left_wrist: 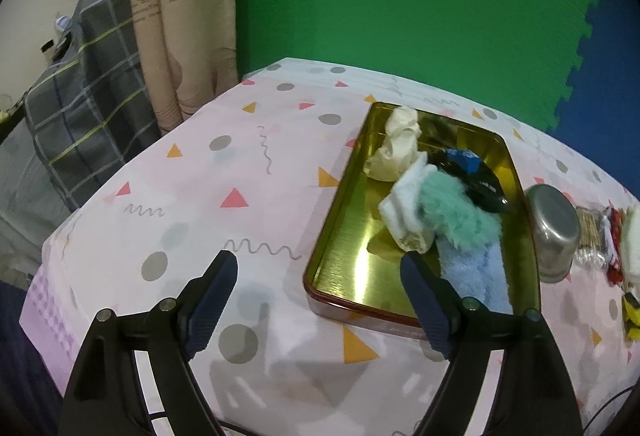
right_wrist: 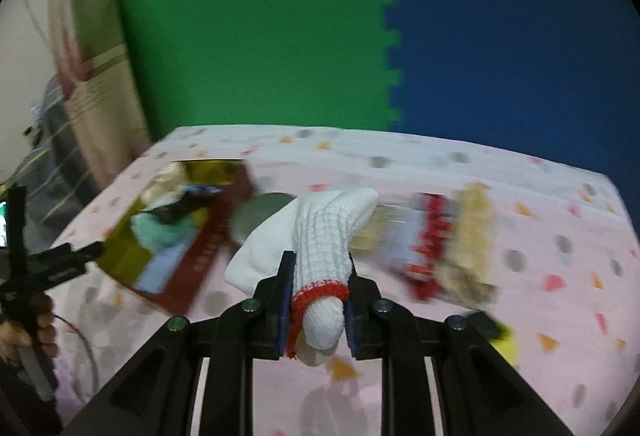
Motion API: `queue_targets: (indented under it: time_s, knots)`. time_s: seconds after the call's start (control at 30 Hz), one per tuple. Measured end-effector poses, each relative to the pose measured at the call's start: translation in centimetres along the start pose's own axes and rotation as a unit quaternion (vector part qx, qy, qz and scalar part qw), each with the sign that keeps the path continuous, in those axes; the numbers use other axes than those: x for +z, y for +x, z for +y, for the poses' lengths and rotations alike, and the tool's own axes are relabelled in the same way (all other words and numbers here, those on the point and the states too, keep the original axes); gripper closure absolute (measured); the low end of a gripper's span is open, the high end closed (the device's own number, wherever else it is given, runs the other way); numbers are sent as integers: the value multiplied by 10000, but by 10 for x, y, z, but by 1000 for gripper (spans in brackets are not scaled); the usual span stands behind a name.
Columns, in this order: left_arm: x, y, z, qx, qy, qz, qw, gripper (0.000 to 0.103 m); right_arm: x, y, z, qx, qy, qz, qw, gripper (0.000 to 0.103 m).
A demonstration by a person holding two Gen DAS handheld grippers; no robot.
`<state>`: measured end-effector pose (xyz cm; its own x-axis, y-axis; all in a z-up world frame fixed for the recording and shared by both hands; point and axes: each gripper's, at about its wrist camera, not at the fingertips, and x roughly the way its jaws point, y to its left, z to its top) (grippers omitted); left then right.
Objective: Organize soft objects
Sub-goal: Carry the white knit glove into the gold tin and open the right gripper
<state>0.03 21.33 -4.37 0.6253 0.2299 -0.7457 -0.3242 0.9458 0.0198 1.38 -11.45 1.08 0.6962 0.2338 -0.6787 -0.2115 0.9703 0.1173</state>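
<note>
A gold tin tray [left_wrist: 344, 236] lies on the patterned tablecloth. In it are a cream cloth [left_wrist: 396, 148], a white sock [left_wrist: 404, 204], a teal fluffy piece [left_wrist: 456, 216], a light blue towel [left_wrist: 480, 276] and a black and blue item [left_wrist: 476, 172]. My left gripper [left_wrist: 318, 258] is open at the tray's near left corner, with nothing between its fingers. In the blurred right wrist view, my right gripper [right_wrist: 319, 256] is shut on a white knitted glove [right_wrist: 328, 224] with a red cuff, held above the table to the right of the tray [right_wrist: 176, 276].
An upturned metal bowl [left_wrist: 554, 232] stands just right of the tray. Beyond it lie a pack of cotton swabs [left_wrist: 592, 236], red-and-white items [right_wrist: 432, 248], a cream piece [right_wrist: 472, 244] and a yellow-black object [left_wrist: 632, 312]. The table's edge drops off at left, near plaid fabric [left_wrist: 80, 108].
</note>
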Motion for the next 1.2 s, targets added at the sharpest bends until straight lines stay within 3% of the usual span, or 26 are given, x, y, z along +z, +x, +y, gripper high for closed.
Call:
queue_targets:
  time_s: [0.27,0.47,0.97,1.13,1.2]
  knots:
    - [3,4,15,131,-333,46,9993,20,11,38,82,783,-518,229,9953,82]
    - [3,6,15,183,-275,49,9994,20,7,67,126,1052,-822,444,9900,82]
    - [2,7,12,178,-197,28,9996,20,7,121,162,1117,-1064,709,9855,82]
    - [3,8,11,154,-211,34,9997,20,5,117,169,1143,-1209,691,9836,76]
    - [3,7,10,159,-188,32,9997,20,5,113,169,1155,-1238,656,9834,64]
